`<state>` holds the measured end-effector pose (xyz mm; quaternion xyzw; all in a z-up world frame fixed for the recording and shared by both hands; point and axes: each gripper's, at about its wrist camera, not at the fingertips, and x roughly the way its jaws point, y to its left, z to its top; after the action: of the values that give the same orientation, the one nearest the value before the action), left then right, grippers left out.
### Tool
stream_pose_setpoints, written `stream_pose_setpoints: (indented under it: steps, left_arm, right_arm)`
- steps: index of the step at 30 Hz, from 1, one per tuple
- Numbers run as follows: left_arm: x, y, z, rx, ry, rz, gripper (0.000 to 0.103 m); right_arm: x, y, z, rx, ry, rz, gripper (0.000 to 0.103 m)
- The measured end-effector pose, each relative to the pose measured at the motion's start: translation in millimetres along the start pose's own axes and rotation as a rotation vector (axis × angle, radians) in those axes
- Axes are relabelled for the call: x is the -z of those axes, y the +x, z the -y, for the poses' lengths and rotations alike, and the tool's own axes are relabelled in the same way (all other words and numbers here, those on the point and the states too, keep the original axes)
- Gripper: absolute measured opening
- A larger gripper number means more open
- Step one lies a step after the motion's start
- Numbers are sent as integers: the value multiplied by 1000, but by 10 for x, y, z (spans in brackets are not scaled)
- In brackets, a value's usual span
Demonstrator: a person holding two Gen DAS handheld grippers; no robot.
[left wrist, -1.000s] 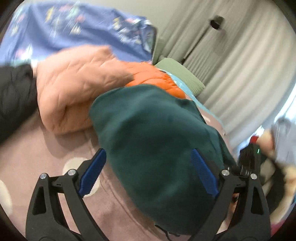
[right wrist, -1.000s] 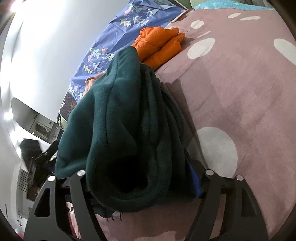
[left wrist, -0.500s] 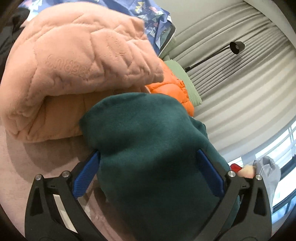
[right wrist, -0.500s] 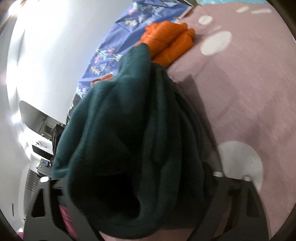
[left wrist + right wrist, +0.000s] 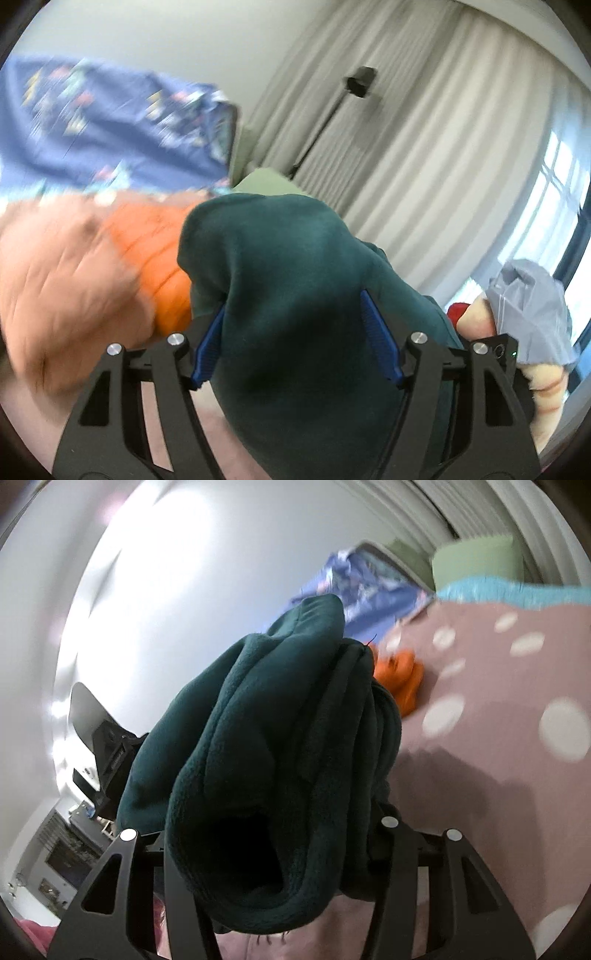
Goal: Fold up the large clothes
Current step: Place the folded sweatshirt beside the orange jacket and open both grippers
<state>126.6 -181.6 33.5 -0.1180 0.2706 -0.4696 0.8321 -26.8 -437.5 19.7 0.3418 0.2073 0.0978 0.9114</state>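
Observation:
A folded dark green fleece garment (image 5: 288, 266) fills the space between the blue pads (image 5: 380, 343) of my left gripper (image 5: 293, 332). Its jaws are closing and both pads press into the fabric. In the right wrist view the same green bundle (image 5: 266, 720) hangs thick and layered across my right gripper (image 5: 273, 812). Those jaws are closing too, and the cloth hides their fingertips. The garment is held up above the mauve dotted bedspread (image 5: 498, 738). A hand in a grey sleeve (image 5: 528, 306) holds the right gripper at the far right.
A peach quilted garment (image 5: 62, 288) and an orange puffer jacket (image 5: 155, 251) lie on the bed behind the fleece. Beyond them are a blue patterned cover (image 5: 110, 125), a green pillow (image 5: 476, 559), pale curtains (image 5: 424, 147) and a lamp stand (image 5: 360, 83).
Both grippers have risen with the green fleece and narrowed on it. The bundle has come up off the bedspread, and the peach and orange garments now sit lower and further left.

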Motion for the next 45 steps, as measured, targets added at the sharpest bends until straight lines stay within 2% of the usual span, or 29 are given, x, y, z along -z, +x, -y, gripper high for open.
stream_pose_setpoints:
  steps: [4, 7, 12, 13, 15, 16, 17, 18, 19, 20, 21, 22, 24, 26, 27, 29, 30, 32, 34, 36, 39, 43, 45]
  left_arm:
    - [-463, 501, 304, 33, 78, -16, 70]
    - [-793, 1038, 483, 45, 116, -41, 70]
    - [-1201, 1940, 609, 6, 170, -68, 69]
    - [-1271, 2127, 615, -14, 179, -67, 69]
    - [-1310, 2542, 568, -119, 211, -43, 71]
    - [-1245, 2795, 531, -255, 255, -46, 74]
    - [-1110, 3054, 479, -406, 289, -97, 75]
    - [-932, 3255, 397, -446, 300, -183, 75]
    - [-738, 3390, 329, -424, 310, -260, 75]
    - [-477, 3507, 277, -392, 345, -330, 75]
    - [-306, 3539, 263, -381, 386, -335, 76]
    - [-155, 3468, 273, -366, 421, -256, 85]
    - [-90, 3431, 197, -317, 345, -263, 86]
    - [-136, 3412, 37, -265, 228, -293, 86]
    - [-155, 3427, 15, -267, 217, -305, 87]
    - [-157, 3399, 47, -288, 242, -294, 87]
    - [-151, 3385, 79, -299, 254, -286, 87]
    - [-121, 3297, 137, -319, 264, -264, 87]
    - [-133, 3139, 145, -302, 235, -240, 89]
    - [-103, 2926, 167, -253, 207, -240, 92]
    - [9, 2492, 283, -200, 224, -191, 98]
    - [185, 1916, 510, -195, 283, -130, 101]
    - [282, 1551, 630, -197, 299, -88, 101]
  right_arm:
    - [-441, -137, 251, 24, 10, 88, 52]
    - [-759, -125, 514, 52, 31, 138, 52]
    - [-1259, 89, 1108, 96, 80, 213, 52]
    - [-1355, 183, 1275, 102, 97, 233, 53]
    - [-1452, 402, 1645, 108, 133, 249, 54]
    - [-1458, 534, 1838, 130, 170, 233, 55]
    - [-1411, 791, 2237, 218, 269, 159, 55]
    - [-1324, 957, 2468, 317, 328, 98, 54]
    - [-1197, 1117, 2645, 434, 326, 48, 53]
    - [-1148, 1157, 2704, 440, 320, 54, 53]
    - [-1151, 1136, 2752, 449, 351, 70, 53]
    - [-1164, 1113, 2769, 434, 358, 73, 54]
    - [-1177, 1077, 2705, 440, 325, 79, 55]
    - [-1204, 1095, 2706, 472, 311, 77, 62]
    - [-1214, 1104, 2705, 488, 306, 76, 64]
    - [-1219, 1074, 2623, 556, 290, 96, 83]
    - [-1210, 1029, 2594, 588, 280, 104, 87]
    - [-1179, 962, 2422, 636, 230, 94, 89]
    - [-1164, 848, 2282, 680, 166, 88, 89]
    - [-1090, 622, 2015, 679, 74, 103, 89]
    - [-861, 262, 1513, 715, -68, 133, 89]
    - [-484, -220, 875, 766, -202, 230, 99]
    - [-317, -406, 573, 778, -240, 265, 99]
